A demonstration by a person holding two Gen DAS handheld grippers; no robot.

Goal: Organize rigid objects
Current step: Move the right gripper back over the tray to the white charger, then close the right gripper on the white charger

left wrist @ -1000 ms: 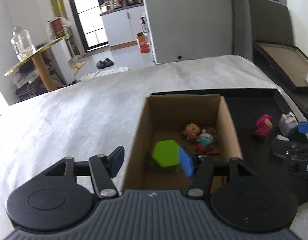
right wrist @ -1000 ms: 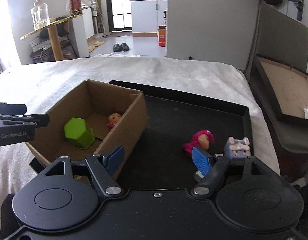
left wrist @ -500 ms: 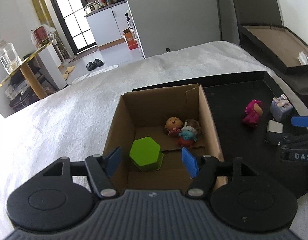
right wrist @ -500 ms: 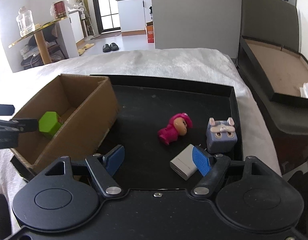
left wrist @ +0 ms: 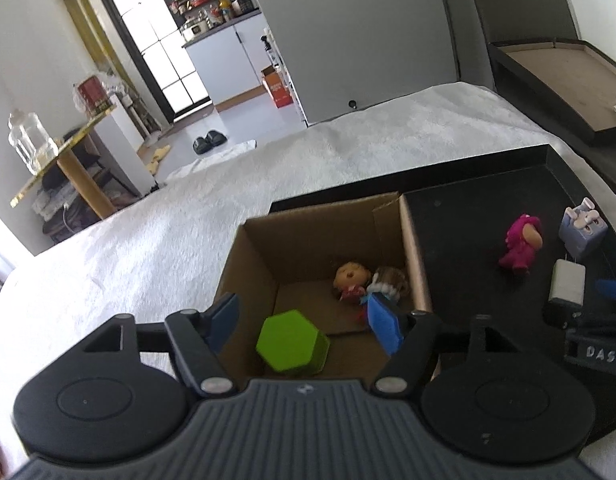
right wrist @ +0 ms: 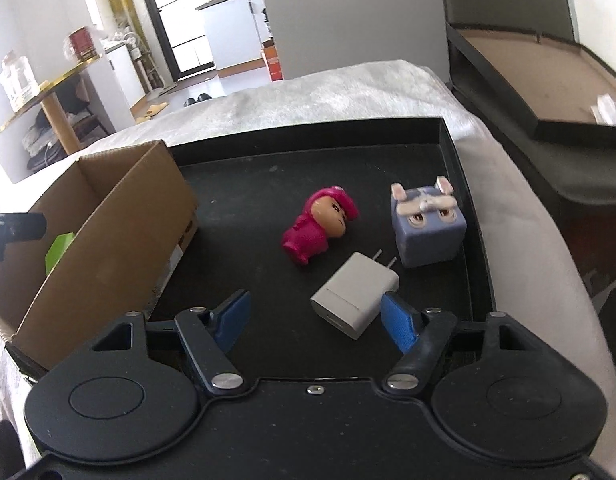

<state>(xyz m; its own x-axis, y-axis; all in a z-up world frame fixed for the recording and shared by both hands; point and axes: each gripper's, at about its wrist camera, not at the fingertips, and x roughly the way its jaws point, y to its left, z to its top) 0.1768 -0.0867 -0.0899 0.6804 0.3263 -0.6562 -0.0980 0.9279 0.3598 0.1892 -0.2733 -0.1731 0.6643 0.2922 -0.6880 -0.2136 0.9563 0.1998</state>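
A cardboard box (left wrist: 412, 240) stands on the left of a black tray (right wrist: 348, 152). Inside lie a green hexagonal block (left wrist: 291, 346) and two small dolls (left wrist: 368, 280). My left gripper (left wrist: 303, 320) is open and empty, hovering above the box's near end over the block. On the tray lie a pink figurine (right wrist: 320, 226), a lavender rabbit cube (right wrist: 428, 226) and a white charger plug (right wrist: 356, 294). My right gripper (right wrist: 316, 318) is open and empty, low over the tray, with the charger just ahead between its fingers. The box (right wrist: 107, 216) shows at its left.
The tray sits on a white cloth-covered surface (left wrist: 167, 240). A dark cabinet with a second shallow tray (right wrist: 548, 80) stands to the right. A side table with a glass jar (left wrist: 27, 144) is far left.
My right gripper has swung right and closer to the charger, pink figurine and rabbit cube. My left gripper has shifted over the box, now above the green block.
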